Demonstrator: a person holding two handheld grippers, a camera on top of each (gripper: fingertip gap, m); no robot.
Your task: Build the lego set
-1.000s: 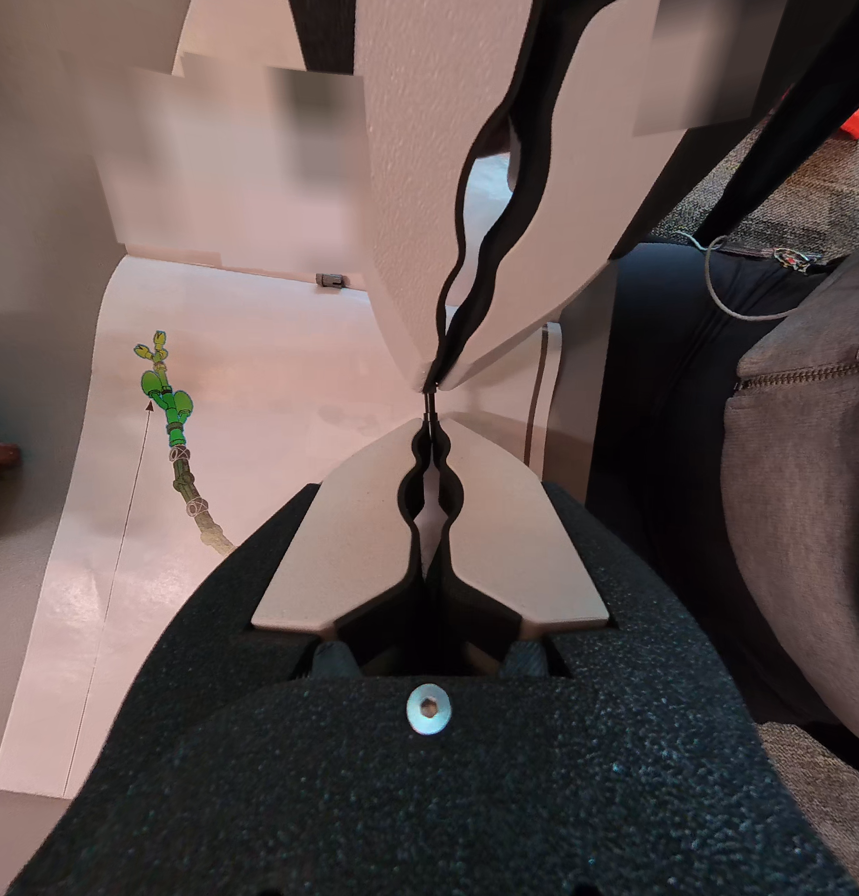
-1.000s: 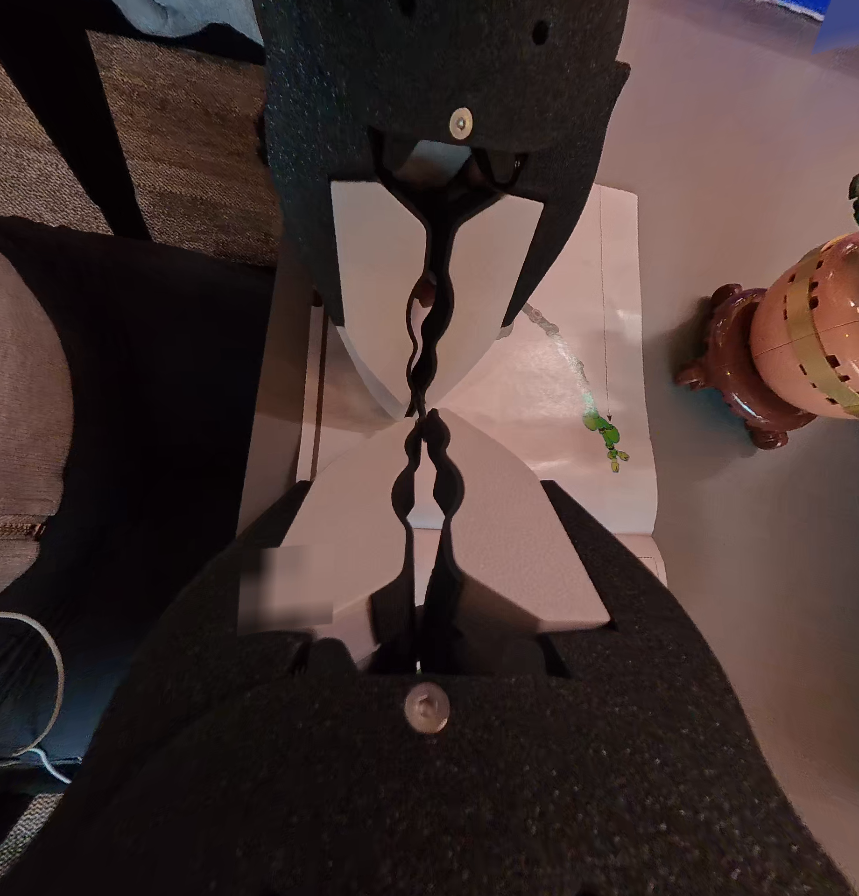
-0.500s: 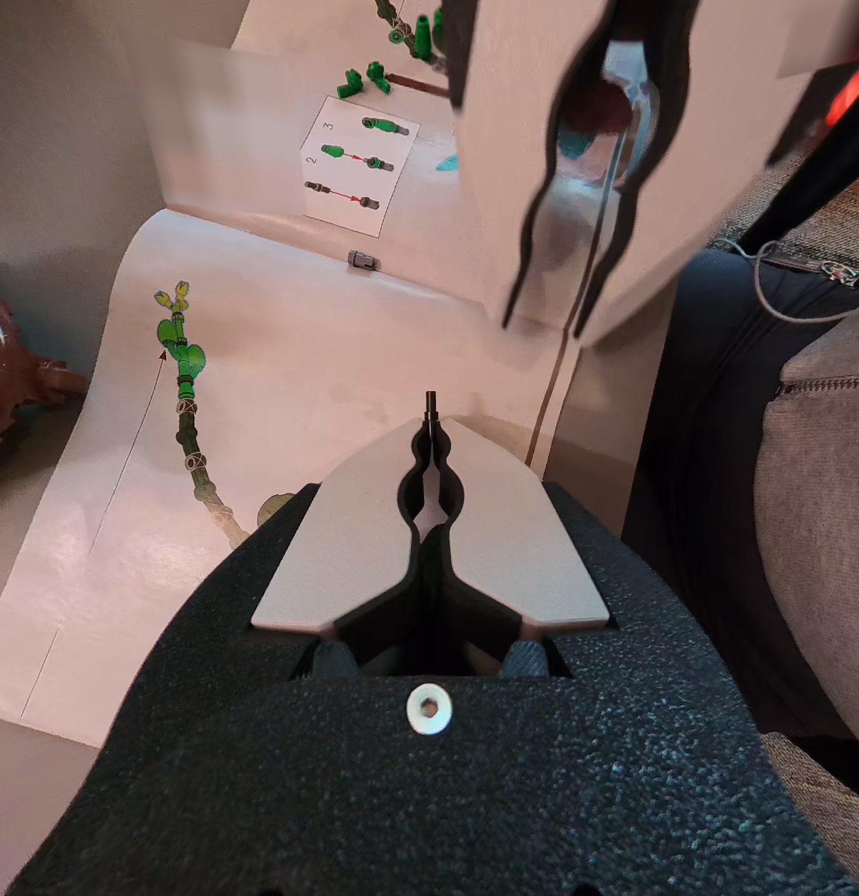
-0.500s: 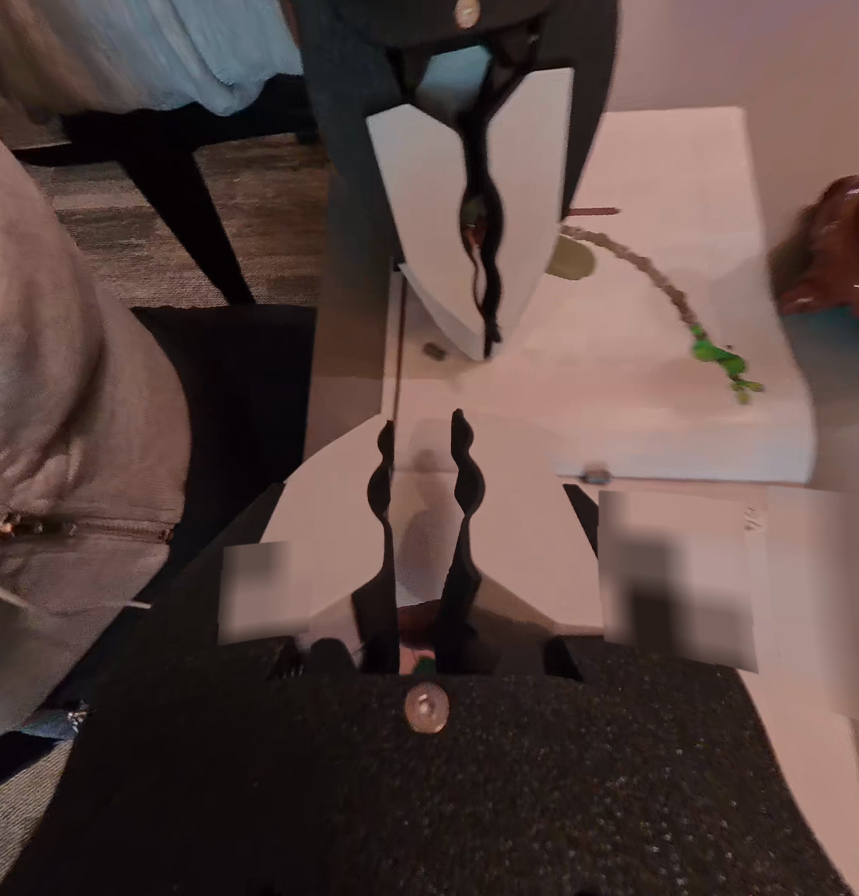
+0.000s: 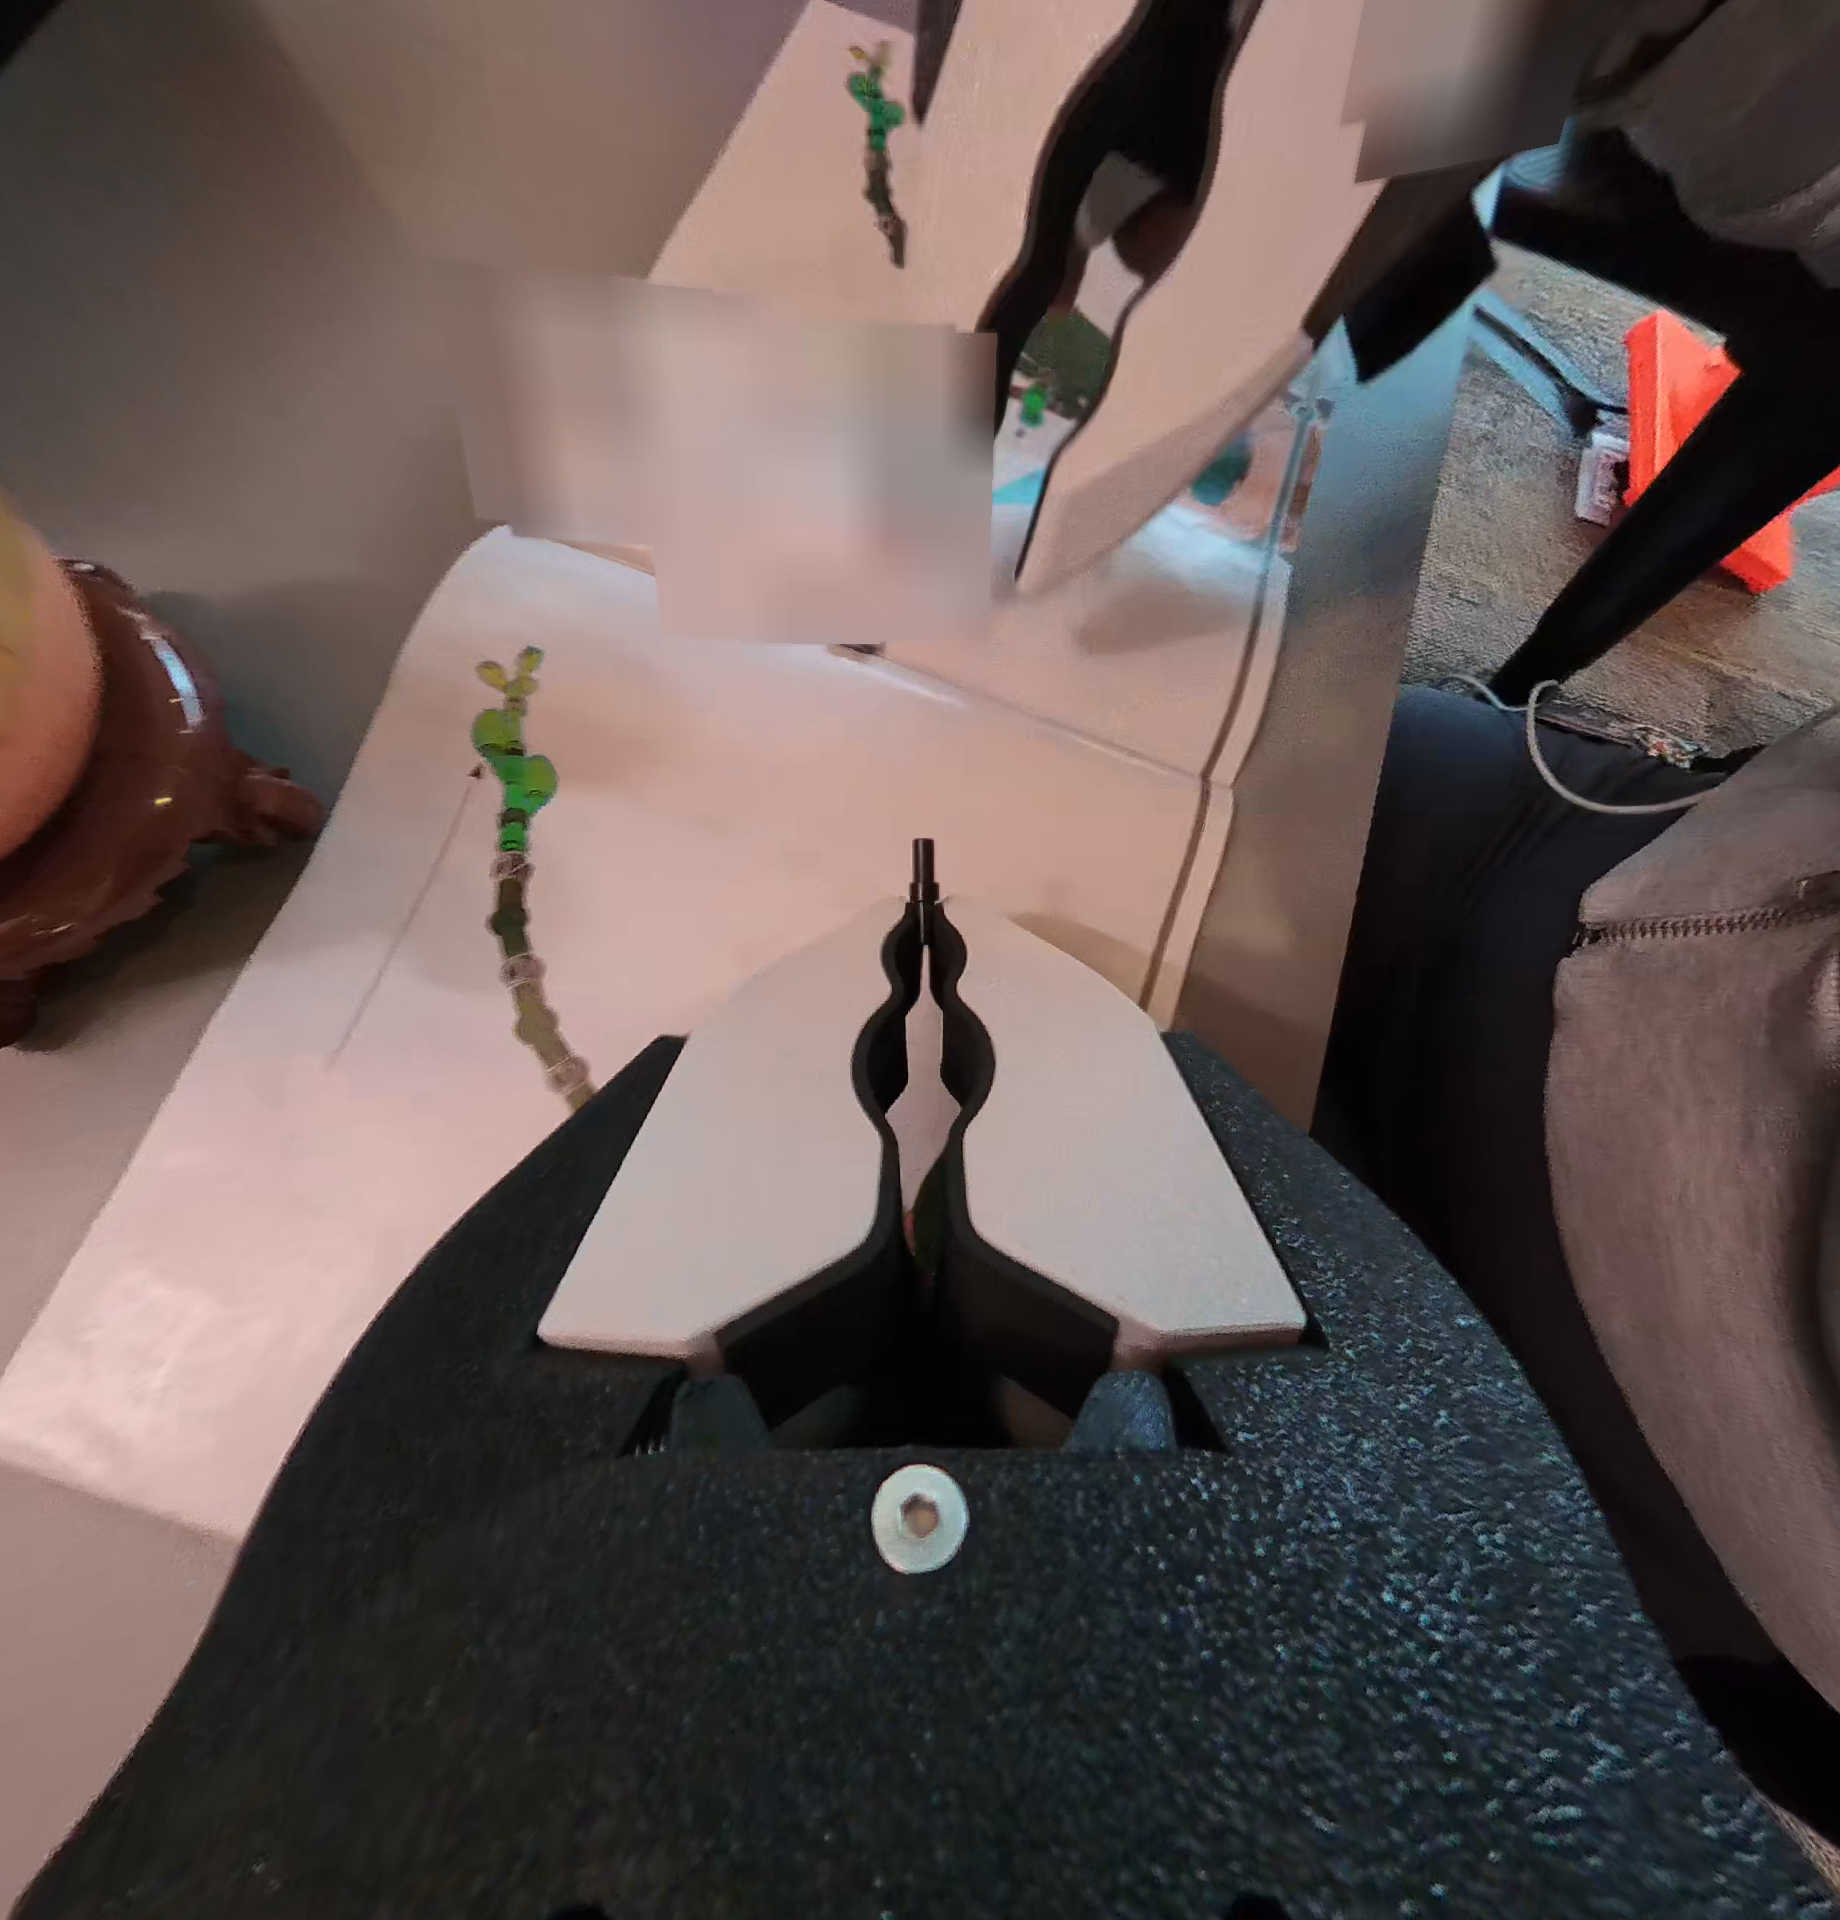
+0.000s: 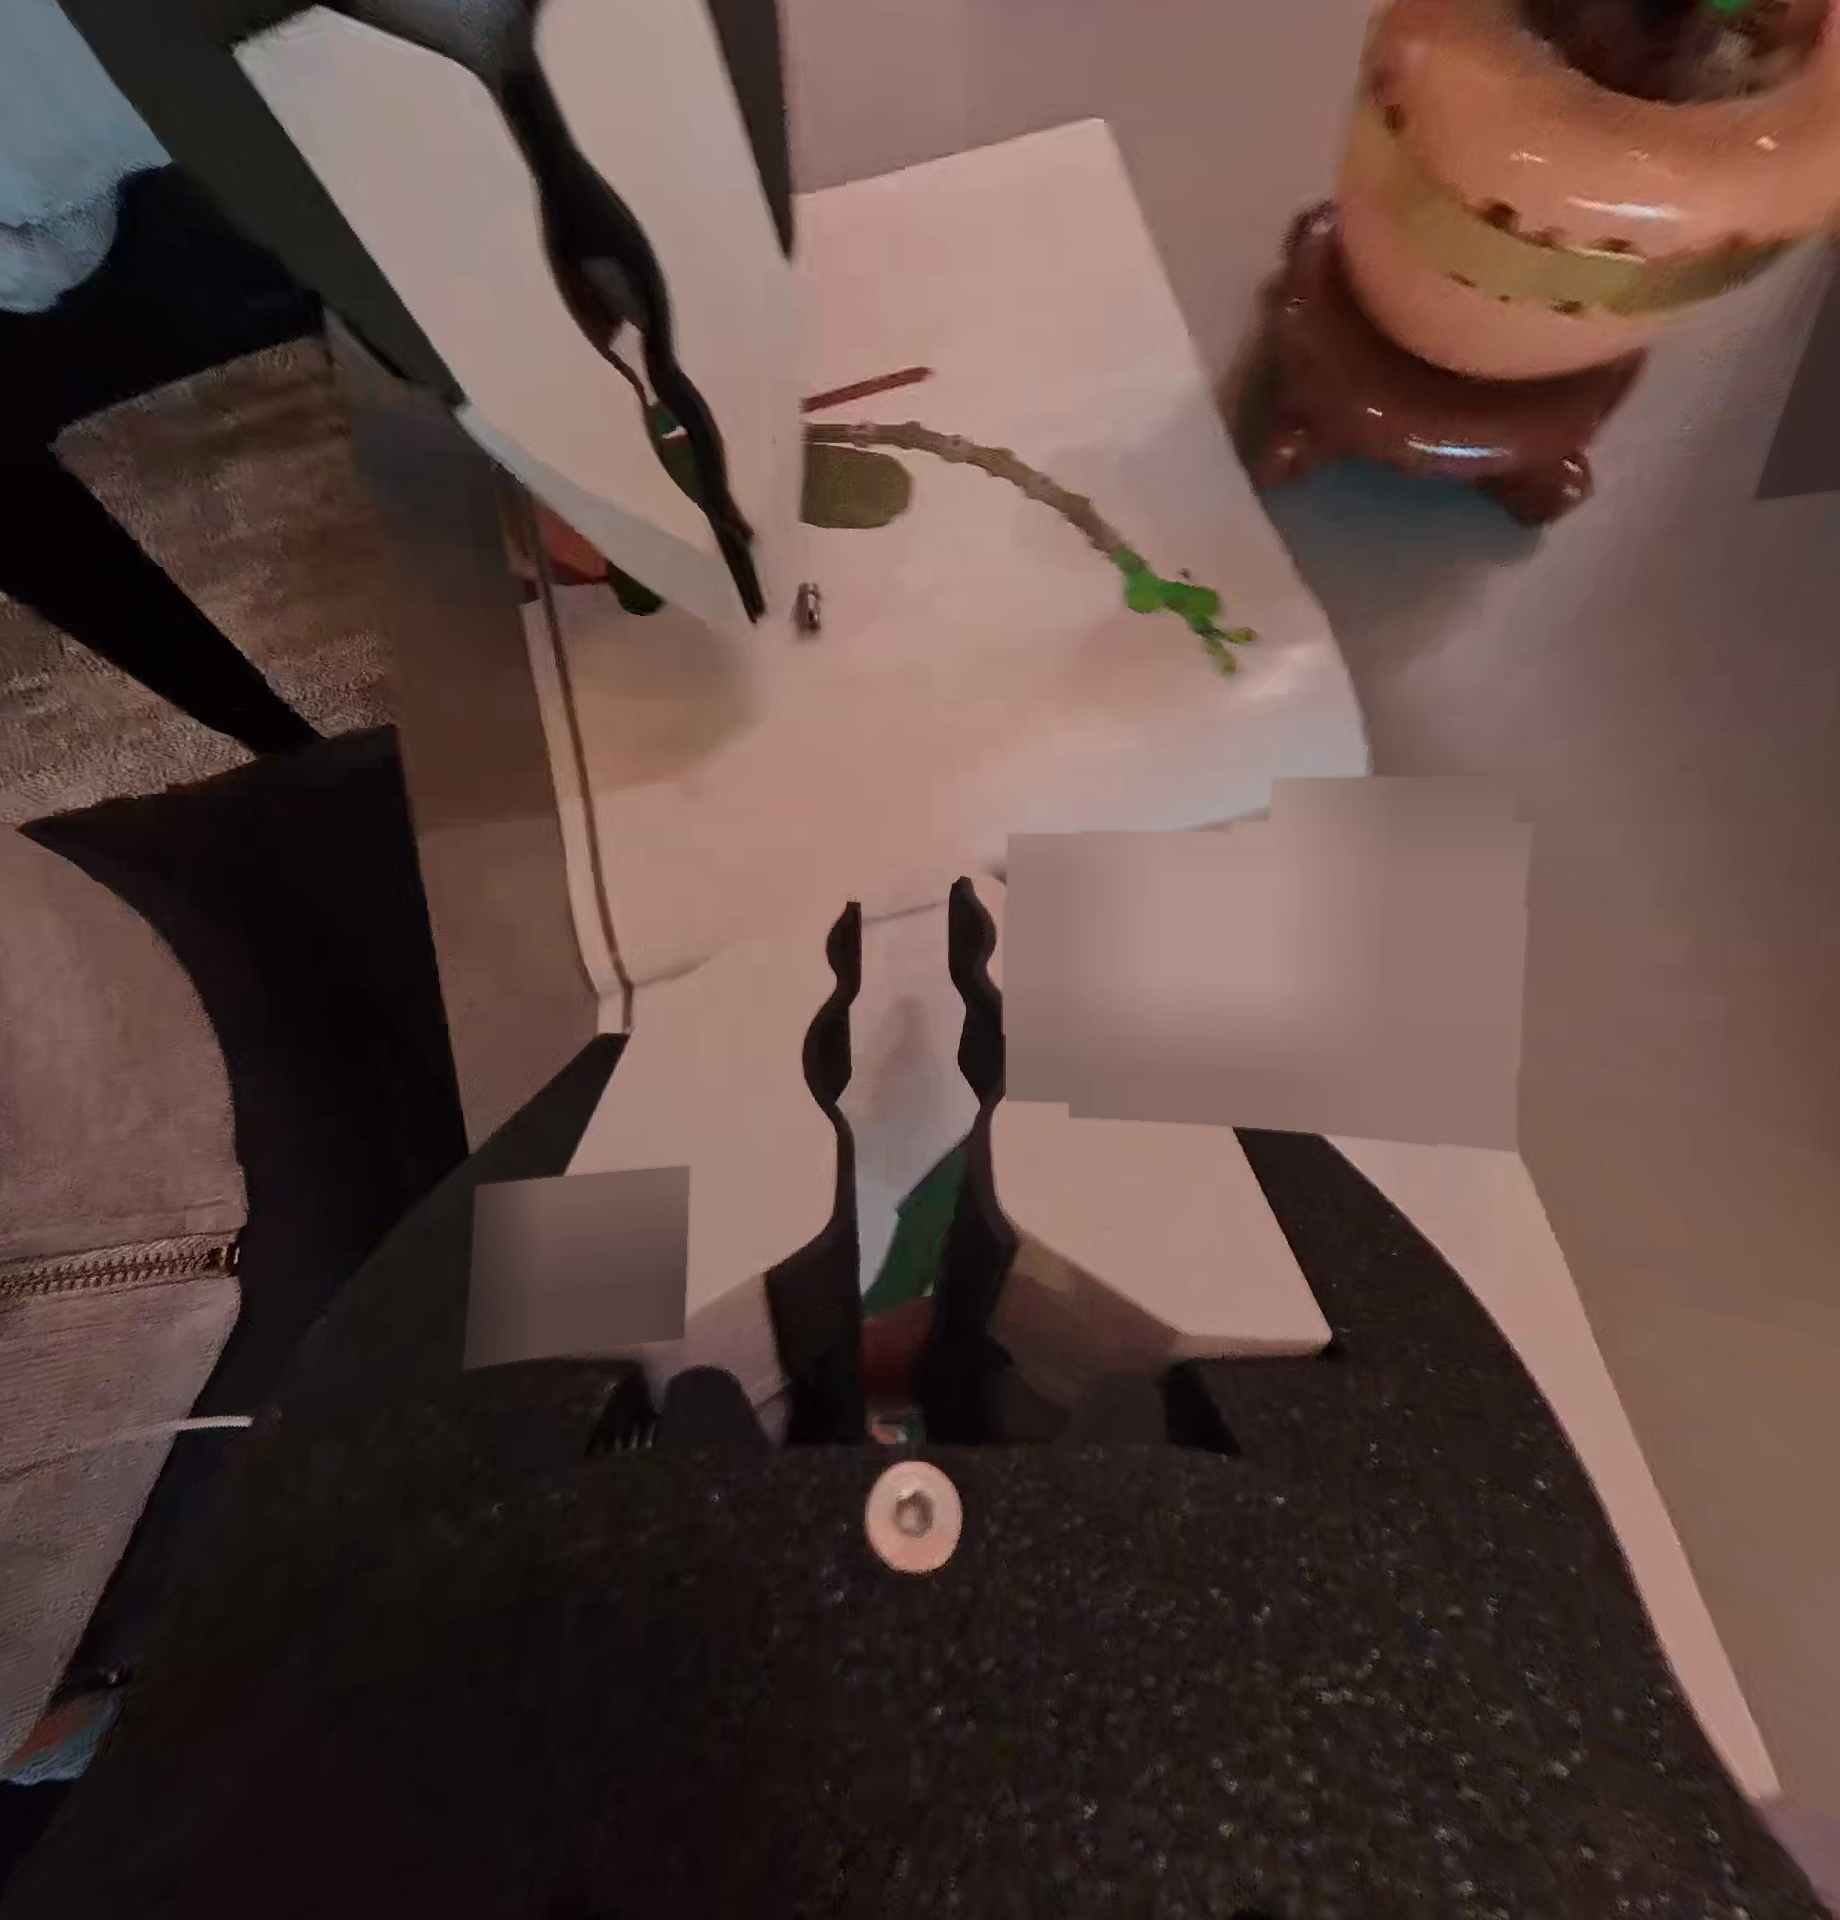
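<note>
Black pin (image 5: 922, 878), thin and stepped at its tip, sticks out from the very tips of the left gripper (image 5: 924, 920), whose jaws are pressed together on its lower end so that only the upper part shows. It hangs above an open instruction booklet (image 5: 750, 790) lying on a pale table (image 5: 220, 260), with a printed drawing of a green and grey stem (image 5: 516, 821) on the page to its left. The right gripper (image 6: 900, 914) is apart from the left one, hovering over the near part of the same booklet; its jaws stand parted with nothing between them, only the white page below. A tiny grey part (image 6: 810, 606) lies loose on the page just beside the left gripper's tips. A pink pot on a brown stand (image 6: 1498, 343) sits on the table beyond the booklet. A person's grey zipped jacket (image 5: 1726, 1091) shows at the table's edge.
</note>
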